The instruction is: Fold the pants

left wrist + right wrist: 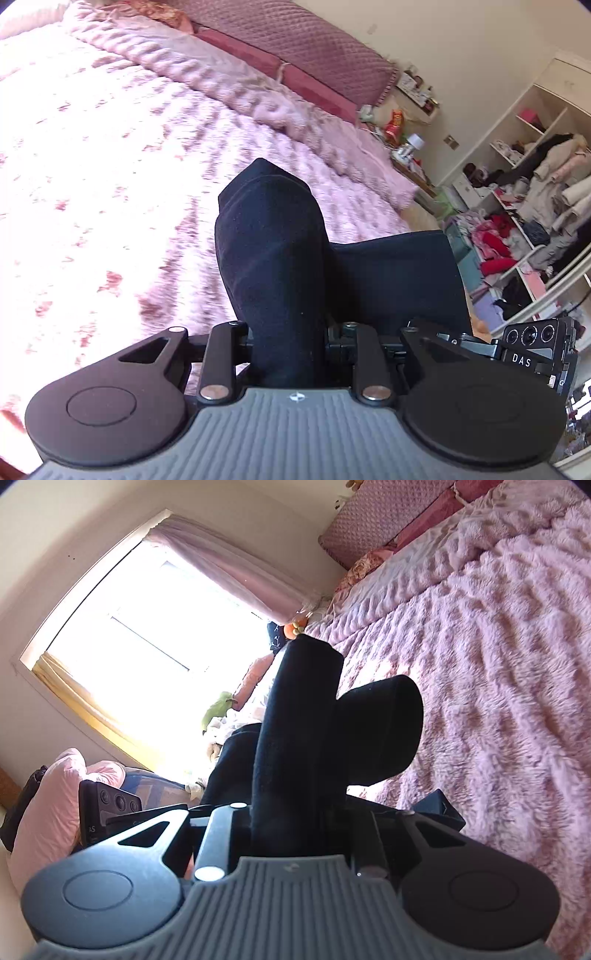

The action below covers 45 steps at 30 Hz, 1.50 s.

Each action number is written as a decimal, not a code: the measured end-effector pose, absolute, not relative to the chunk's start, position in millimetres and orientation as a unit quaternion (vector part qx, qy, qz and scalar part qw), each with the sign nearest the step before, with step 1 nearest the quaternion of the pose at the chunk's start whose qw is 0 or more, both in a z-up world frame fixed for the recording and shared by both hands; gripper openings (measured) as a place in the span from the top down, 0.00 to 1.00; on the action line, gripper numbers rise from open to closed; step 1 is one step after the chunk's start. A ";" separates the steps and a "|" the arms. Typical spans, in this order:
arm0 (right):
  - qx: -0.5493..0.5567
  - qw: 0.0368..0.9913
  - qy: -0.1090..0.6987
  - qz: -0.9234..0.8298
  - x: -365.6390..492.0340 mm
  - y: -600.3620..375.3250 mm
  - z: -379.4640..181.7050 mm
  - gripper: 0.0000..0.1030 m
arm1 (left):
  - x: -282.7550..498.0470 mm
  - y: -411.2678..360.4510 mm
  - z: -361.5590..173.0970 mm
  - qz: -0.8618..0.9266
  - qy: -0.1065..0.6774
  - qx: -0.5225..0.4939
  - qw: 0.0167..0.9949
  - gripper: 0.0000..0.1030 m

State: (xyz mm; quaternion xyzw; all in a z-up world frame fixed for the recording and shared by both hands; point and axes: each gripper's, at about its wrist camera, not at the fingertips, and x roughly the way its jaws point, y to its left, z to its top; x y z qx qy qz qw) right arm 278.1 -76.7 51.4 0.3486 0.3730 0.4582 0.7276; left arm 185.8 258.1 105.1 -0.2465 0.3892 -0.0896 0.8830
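Note:
The pants (273, 258) are dark navy fabric, held up above a pink fluffy bed. In the left wrist view my left gripper (284, 339) is shut on a bunched fold of them, which hides the fingertips; the cloth stretches right toward my other gripper (532, 350), seen at the right edge. In the right wrist view my right gripper (295, 823) is shut on the pants (303, 731), which rise in a thick roll and bulge to the right. The left gripper's body (107, 805) shows at the left.
The pink plush bedspread (110, 166) fills the left wrist view, with a quilted mauve headboard (295, 40) behind. Open shelves piled with clothes (524, 206) stand at the right. A bright window (147, 646) and pink pillows (48, 812) lie left in the right wrist view.

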 end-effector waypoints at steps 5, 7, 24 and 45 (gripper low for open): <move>0.376 0.678 0.422 0.471 297.3 35.9 -0.7 0.81 | 198.4 346.1 74.3 -0.037 0.393 -0.249 0.884 0.73; 0.367 0.670 0.432 0.480 304.5 74.1 -11.9 0.81 | 201.2 375.9 62.3 -0.020 0.386 -0.253 0.887 0.73; 0.369 0.683 0.481 0.408 338.5 191.2 -79.1 0.80 | 258.8 533.7 -66.7 -0.008 0.401 -0.366 0.840 0.57; 0.364 0.656 0.551 0.366 362.6 120.7 -112.3 0.40 | 188.5 570.5 -49.6 0.061 0.317 -0.399 0.858 0.46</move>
